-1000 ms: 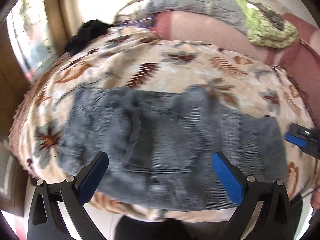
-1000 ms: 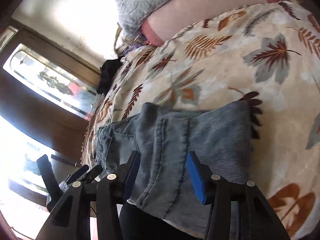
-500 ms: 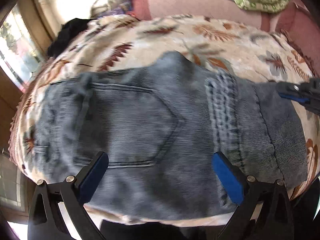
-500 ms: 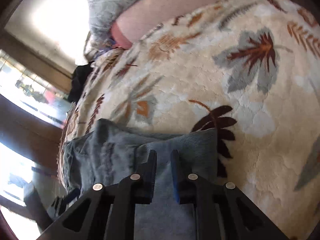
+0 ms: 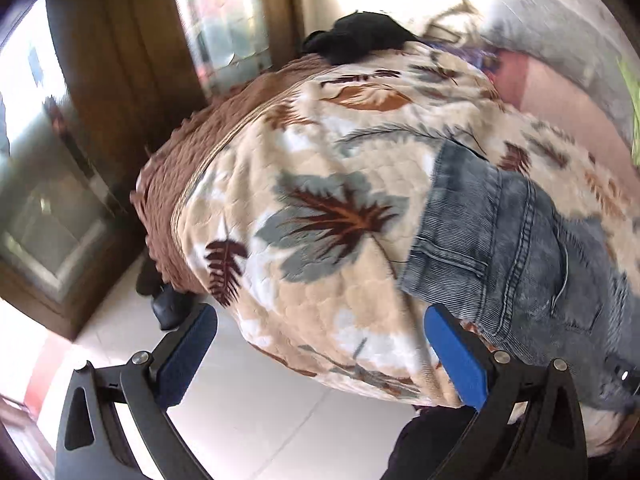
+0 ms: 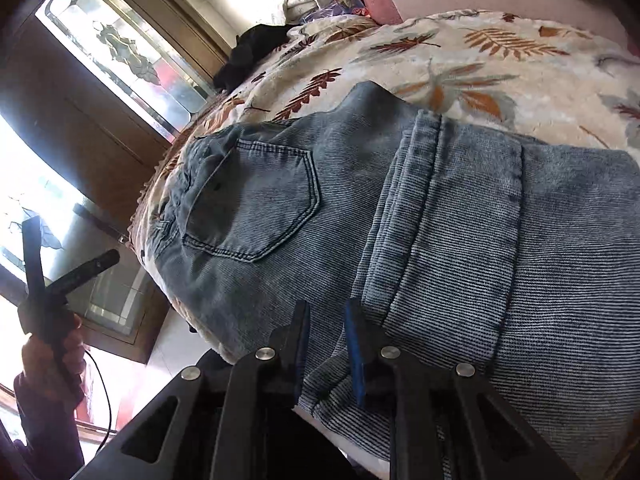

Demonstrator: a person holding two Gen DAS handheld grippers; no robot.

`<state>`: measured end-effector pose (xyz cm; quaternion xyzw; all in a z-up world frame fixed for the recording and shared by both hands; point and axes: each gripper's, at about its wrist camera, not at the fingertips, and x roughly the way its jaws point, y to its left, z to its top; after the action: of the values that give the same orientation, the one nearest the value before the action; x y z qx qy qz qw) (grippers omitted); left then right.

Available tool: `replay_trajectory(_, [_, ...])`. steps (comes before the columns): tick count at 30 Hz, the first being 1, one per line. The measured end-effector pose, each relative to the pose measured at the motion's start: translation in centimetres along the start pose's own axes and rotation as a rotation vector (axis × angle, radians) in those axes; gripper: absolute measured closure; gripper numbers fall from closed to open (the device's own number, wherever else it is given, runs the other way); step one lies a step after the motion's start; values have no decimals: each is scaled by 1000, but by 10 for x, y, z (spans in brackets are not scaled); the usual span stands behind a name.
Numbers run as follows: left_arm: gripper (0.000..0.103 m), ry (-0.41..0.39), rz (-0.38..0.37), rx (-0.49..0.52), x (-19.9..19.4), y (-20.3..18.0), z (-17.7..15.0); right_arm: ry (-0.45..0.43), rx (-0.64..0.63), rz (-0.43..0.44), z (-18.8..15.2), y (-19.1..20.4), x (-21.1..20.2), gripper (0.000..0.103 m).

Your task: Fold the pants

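- Right gripper [image 6: 326,354], blue-padded jaws easing apart, a ribbed denim fold still pinched between them.
- Left gripper [image 5: 320,354] gapes wide, empty.
- Folded pants [image 6: 440,240] lie on the quilted leaf-print blanket [image 5: 320,184].

Pants [image 6: 420,240]: faded blue-grey denim with a fine ribbed weave and darker stitching. They lie folded on a leaf-print blanket [image 6: 500,52] on the bed, near its front edge. One back pocket faces up, pentagon-shaped and flat. A doubled layer lies over the right half, its thick seamed edge running front to back beside the pocket. The waistband end is bunched toward the blanket's left edge. The near edge hangs slightly past the bed's front. In the left wrist view only the waistband and side seam [image 5: 520,248] show.
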<state>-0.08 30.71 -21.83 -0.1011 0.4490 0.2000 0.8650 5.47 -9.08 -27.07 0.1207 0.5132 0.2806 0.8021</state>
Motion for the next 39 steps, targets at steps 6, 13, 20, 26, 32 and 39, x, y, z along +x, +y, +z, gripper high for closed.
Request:
replay_trajectory(6, [0, 48, -193, -146, 6, 20, 3, -53, -34, -13, -1, 2, -44, 71])
replay_trajectory(13, [0, 118, -336, -88, 62, -26, 59, -144, 23, -94, -5, -24, -83, 57])
replay_trajectory(20, [0, 186, -403, 190, 131, -83, 90, -187, 89, -140, -10, -50, -111, 57])
replay_trajectory(26, [0, 184, -553, 268, 122, -103, 84, -219, 106, -174, -15, -63, -127, 57])
replay_trajectory(32, [14, 143, -458, 363, 113, -125, 80, -229, 156, -174, -15, -77, -131, 57])
replay_trajectory(39, [6, 154, -357, 298, 130, -119, 86, -240, 165, -201, -20, -85, -136, 57])
